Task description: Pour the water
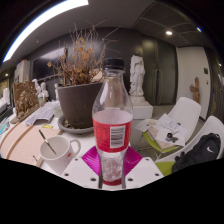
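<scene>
Here, gripper (112,163) clamped on water bottle (112,112) — white cup (58,150) beside

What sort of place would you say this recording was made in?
Probably an indoor lounge or cafe: a round table holds a potted dried plant and cup, white statues behind. The claw grips a water bottle.
</scene>
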Available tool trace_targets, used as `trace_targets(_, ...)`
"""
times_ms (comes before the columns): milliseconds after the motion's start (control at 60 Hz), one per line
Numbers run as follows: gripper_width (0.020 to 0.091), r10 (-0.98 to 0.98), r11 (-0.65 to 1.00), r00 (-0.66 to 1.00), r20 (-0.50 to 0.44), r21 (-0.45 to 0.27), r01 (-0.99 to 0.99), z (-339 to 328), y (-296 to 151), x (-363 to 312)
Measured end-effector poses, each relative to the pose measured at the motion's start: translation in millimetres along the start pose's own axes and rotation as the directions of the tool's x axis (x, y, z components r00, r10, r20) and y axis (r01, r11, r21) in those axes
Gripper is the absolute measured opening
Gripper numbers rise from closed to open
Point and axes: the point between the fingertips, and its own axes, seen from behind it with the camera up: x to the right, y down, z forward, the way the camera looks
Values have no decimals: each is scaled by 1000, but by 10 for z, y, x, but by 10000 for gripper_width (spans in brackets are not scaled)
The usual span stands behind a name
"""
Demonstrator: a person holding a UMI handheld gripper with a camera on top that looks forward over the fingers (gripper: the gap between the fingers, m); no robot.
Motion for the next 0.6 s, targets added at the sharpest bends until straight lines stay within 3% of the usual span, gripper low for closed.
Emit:
trace_targets(50,273,0,1000,1000,4,9,0,-10,0,2)
trace_targets(200,455,-11,1000,1000,1,-12,11,-63,22,8)
trace_targets(283,667,9,998,1000,-27,-58,-11,-167,69,65)
trace_targets(417,859,12,994,998,-57,-107,-18,-590,1,20)
trace_targets(600,854,32,980,993,-118,-194,-55,-1659,-40,-311)
